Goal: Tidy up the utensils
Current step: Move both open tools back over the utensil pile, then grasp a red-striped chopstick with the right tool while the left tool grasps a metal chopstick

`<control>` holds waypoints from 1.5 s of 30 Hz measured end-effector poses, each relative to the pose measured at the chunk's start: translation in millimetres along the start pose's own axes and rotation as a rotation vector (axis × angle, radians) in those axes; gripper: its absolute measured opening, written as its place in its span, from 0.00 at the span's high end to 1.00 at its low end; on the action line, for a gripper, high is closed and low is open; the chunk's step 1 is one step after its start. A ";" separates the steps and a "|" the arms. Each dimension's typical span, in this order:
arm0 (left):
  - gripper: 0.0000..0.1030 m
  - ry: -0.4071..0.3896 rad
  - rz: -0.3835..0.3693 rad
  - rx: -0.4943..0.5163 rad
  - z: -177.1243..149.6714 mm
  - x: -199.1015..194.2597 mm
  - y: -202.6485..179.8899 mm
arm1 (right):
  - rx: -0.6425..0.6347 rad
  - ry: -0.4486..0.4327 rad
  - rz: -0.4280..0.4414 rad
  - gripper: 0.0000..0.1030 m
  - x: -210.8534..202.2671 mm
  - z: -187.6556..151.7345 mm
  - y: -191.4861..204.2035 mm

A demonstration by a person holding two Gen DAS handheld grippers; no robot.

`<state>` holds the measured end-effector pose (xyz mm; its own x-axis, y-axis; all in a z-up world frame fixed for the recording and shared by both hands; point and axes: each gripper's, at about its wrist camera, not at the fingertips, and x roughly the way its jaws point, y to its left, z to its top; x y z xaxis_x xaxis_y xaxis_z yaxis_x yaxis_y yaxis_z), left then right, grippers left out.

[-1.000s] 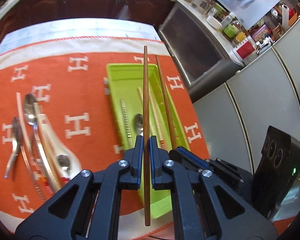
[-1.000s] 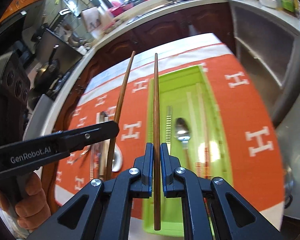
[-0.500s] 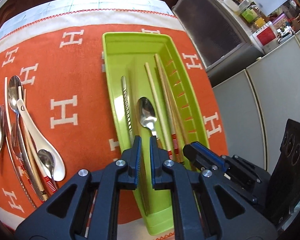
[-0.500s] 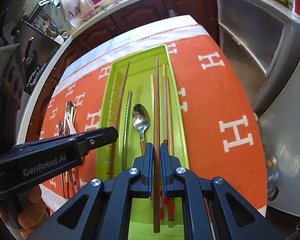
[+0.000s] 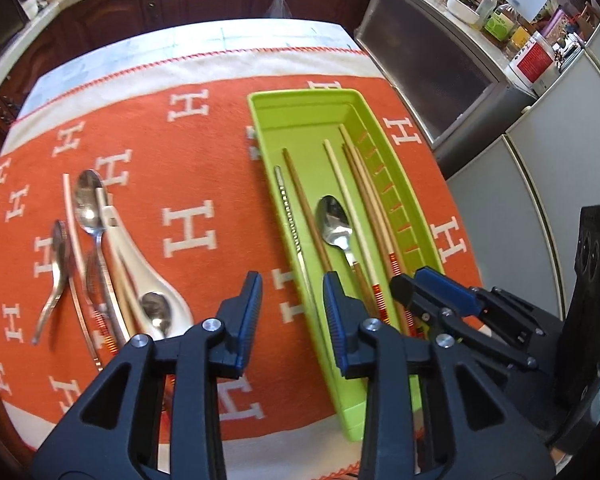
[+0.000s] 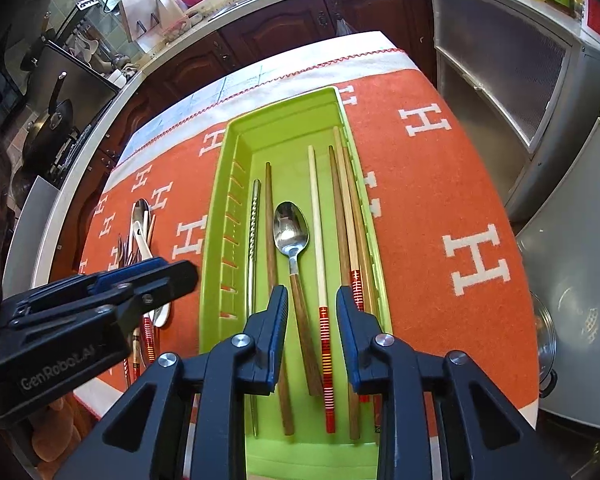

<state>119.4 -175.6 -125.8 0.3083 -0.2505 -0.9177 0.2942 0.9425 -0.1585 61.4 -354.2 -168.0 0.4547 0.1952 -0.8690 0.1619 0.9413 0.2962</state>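
— Both dark wooden chopsticks have left our fingers since a second ago and now lie flat in the long lime-green plastic tray [image 6: 236, 152], where before we held them up over it.

— So the left gripper [image 5: 292, 312] is released?

— Yes, its jaws are opening with nothing between them. It hangs over the tray's left wall. The right gripper [image 6: 312, 336] is opening too; the wooden-handled steel spoon [image 6: 291, 227] and the cream chopstick with a red-banded end [image 6: 318, 240] show in its gap, lying in the tray below, not pinched.

— How do we finish this step well?

— We'd let the jaws part fully, then lift straight up so no pad drags a stick askew. Everything in the tray runs lengthwise, side by side, and we want it kept so.

— And what's left?

— A pile on the orange cloth with white H letters [image 5: 188, 232] that covers the surface, well left of the tray: a white ceramic soup spoon [image 5: 140, 268], steel spoons [image 5: 88, 208] and more chopsticks, overlapping. They look slick and thin, so we'd pick one at a time by the handle.
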 end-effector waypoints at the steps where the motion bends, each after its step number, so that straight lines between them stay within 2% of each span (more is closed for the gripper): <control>1: 0.73 -0.007 0.006 0.003 -1.5 -3.0 1.9 | 0.002 -0.002 0.002 0.76 -1.6 -0.8 1.3; 3: 0.71 -0.018 0.018 0.012 -5.2 -9.3 5.7 | 0.003 -0.004 0.009 0.76 -3.9 -1.4 5.1; 6: 0.54 -0.040 0.038 0.028 -11.2 -19.2 11.4 | -0.006 -0.009 0.018 0.76 -8.4 -3.1 9.3; 7: 0.52 -0.053 0.041 0.028 -13.7 -23.6 15.0 | -0.011 -0.009 0.020 0.76 -9.6 -4.2 12.2; 13: 0.52 -0.099 0.079 0.002 -23.1 -43.6 39.2 | -0.041 -0.014 0.041 0.76 -18.6 -8.6 29.6; 17: 0.52 -0.116 0.076 -0.031 -28.1 -53.7 57.1 | -0.064 -0.018 0.061 0.76 -24.6 -10.6 43.6; 24: 0.52 -0.186 0.183 -0.029 -39.5 -72.4 82.9 | -0.117 -0.009 0.093 0.76 -30.5 -13.0 75.2; 28: 0.52 -0.197 0.217 -0.044 -46.5 -75.5 99.5 | -0.148 -0.001 0.106 0.76 -31.1 -15.9 95.7; 38: 0.52 -0.166 0.261 -0.094 -67.3 -65.9 143.3 | -0.210 0.037 0.140 0.76 -21.8 -21.5 141.0; 45: 0.52 -0.118 0.254 -0.148 -80.5 -50.5 175.3 | -0.228 0.071 0.150 0.76 -4.2 -19.2 159.7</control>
<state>82.6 20.1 -136.6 0.4602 -0.0183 -0.8876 0.0618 0.9980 0.0115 68.5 -199.4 -124.6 0.3946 0.3486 -0.8501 -0.1074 0.9364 0.3341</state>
